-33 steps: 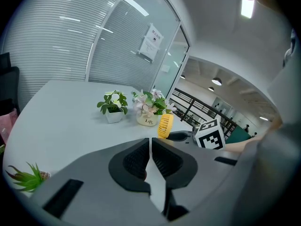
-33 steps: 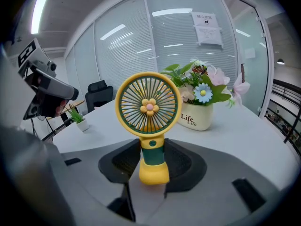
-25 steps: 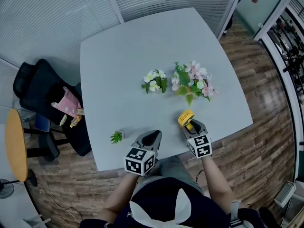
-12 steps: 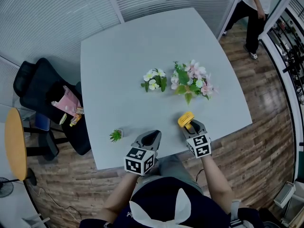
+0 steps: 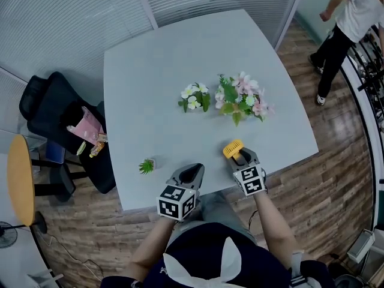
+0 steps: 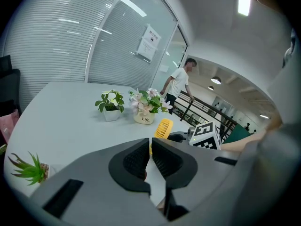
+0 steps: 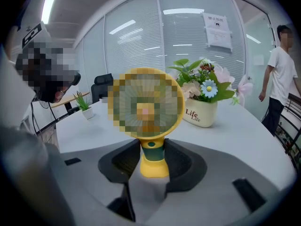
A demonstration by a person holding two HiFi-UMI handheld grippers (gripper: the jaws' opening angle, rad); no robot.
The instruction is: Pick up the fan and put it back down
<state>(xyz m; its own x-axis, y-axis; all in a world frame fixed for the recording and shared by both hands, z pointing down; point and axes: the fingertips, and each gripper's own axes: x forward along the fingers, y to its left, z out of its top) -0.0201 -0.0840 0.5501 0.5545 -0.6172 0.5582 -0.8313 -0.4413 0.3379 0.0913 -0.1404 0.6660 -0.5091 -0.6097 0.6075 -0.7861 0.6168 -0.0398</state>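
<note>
The small yellow fan [image 5: 233, 149] stands upright near the front right edge of the grey table [image 5: 156, 65]. My right gripper [image 5: 239, 157] is shut on its handle. In the right gripper view the round fan head [image 7: 146, 102] rises above the jaws, and the yellow-green handle [image 7: 151, 157] is pinched between the pads. I cannot tell if its base touches the table. My left gripper [image 5: 191, 173] hovers at the table's front edge to the left of the fan, shut and empty [image 6: 150, 149]. From there the fan [image 6: 163, 128] shows just beyond the jaws.
Two flower pots stand mid-table: white blooms [image 5: 195, 99] and pink blooms [image 5: 243, 101]. A tiny green plant [image 5: 146, 166] sits at the front left. A black chair [image 5: 54, 116] with a pink bag [image 5: 87, 129] stands to the left. A person [image 5: 351, 17] walks at the far right.
The right gripper has rolled slightly with the fan still in it. The left gripper has stayed put. The person in the background has walked further to the right.
</note>
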